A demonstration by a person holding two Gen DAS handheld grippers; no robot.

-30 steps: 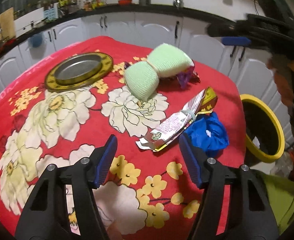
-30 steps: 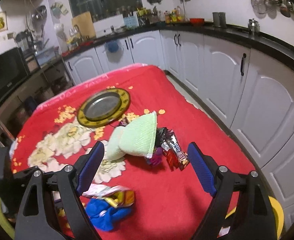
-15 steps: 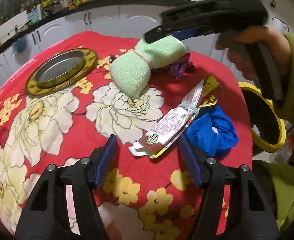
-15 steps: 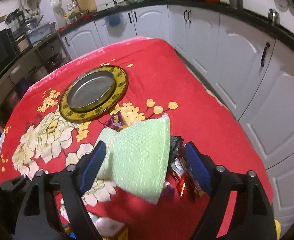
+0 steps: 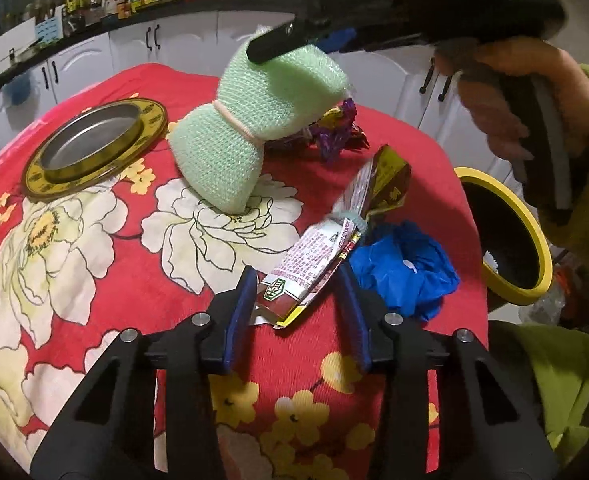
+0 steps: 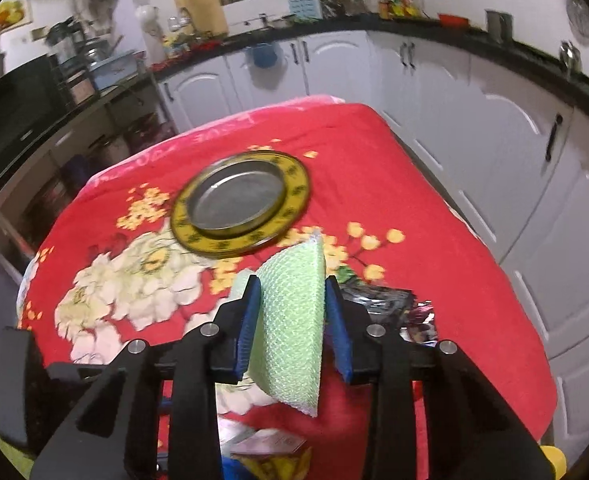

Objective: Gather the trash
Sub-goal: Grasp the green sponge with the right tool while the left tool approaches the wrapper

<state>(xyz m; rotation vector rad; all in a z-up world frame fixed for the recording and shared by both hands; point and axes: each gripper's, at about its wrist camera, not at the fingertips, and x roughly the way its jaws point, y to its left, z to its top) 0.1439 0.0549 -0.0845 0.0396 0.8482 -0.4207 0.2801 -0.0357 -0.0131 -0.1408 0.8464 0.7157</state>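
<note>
A long snack wrapper [image 5: 314, 256] lies on the red flowered cloth, its near end between the blue pads of my left gripper [image 5: 296, 300]. The jaws are closing and both pads touch the wrapper's edges. My right gripper [image 6: 292, 286] is closing on a pale green mesh sponge [image 6: 294, 332], which its pads squeeze from both sides. In the left wrist view the green sponge [image 5: 230, 152] stands tilted: its far end is raised under the right gripper [image 5: 282, 42] and its near end rests on the cloth. A crumpled blue bag [image 5: 402, 272] lies right of the wrapper. Purple and dark candy wrappers [image 5: 334, 132] lie behind the sponge.
A metal plate with a yellow rim [image 5: 94, 140] sits at the far left of the table. A yellow-rimmed black bin [image 5: 506, 232] stands off the table's right edge. A hand [image 5: 506, 92] in a green sleeve holds the right gripper. White cabinets surround the table.
Both pairs of jaws have narrowed. The right gripper came down over the green sponge, pinched it and tipped its far end up. The left pads closed in on the snack wrapper's near end.
</note>
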